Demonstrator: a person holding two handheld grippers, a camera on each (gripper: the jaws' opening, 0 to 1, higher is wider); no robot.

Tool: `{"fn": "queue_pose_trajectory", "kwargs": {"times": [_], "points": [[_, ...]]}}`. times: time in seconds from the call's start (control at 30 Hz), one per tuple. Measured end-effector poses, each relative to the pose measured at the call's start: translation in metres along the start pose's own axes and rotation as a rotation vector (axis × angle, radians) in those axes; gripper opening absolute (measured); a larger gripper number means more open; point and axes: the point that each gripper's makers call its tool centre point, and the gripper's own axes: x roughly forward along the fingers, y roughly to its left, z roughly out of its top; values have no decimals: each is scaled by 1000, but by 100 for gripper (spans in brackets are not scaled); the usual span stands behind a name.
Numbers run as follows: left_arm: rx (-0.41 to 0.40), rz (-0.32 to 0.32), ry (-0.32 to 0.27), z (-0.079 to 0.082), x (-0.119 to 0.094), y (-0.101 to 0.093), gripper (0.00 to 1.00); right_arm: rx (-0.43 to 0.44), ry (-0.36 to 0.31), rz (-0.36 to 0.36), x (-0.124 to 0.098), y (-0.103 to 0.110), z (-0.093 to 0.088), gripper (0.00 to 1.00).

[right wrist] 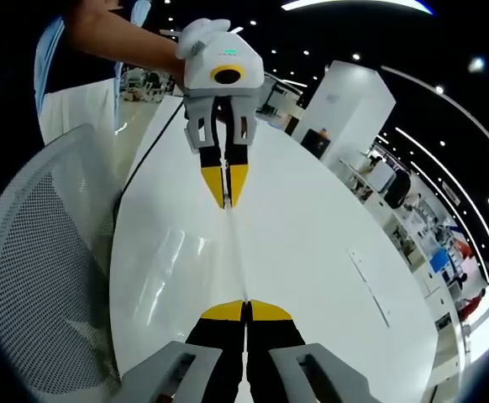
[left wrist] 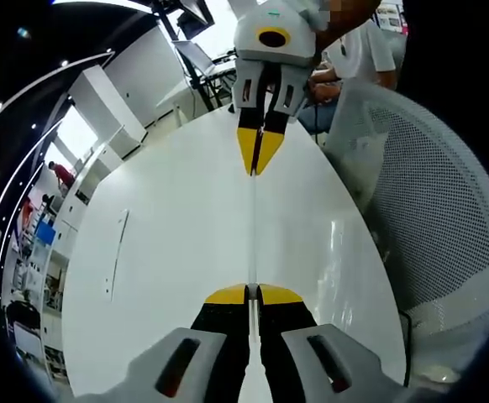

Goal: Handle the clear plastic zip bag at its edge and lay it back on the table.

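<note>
While mesh chair [left wrist: 429, 210] flanks table [left wrist: 169, 252], bag [left wrist: 254, 231] taut

Two handheld tongs face each other tip to tip. The left tongs [left wrist: 254, 294] have their yellow-tipped jaws pressed together; in the right gripper view they point down from above [right wrist: 226, 186]. The right tongs [right wrist: 246, 311] are likewise closed, seen opposite in the left gripper view [left wrist: 259, 154].

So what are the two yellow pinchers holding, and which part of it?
Both hold the clear plastic zip bag, stretched edge-on above the white table. The left gripper pinches one end of its edge, the right gripper the opposite end.
</note>
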Motion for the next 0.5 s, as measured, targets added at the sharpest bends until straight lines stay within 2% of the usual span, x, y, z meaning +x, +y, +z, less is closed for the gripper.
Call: {"fn": "queue_pose_trajectory", "kwargs": {"times": [0.5], "points": [[-8,3,0,-5,-4,0,0,3,1,-2,-1,0,-1,0]]}}
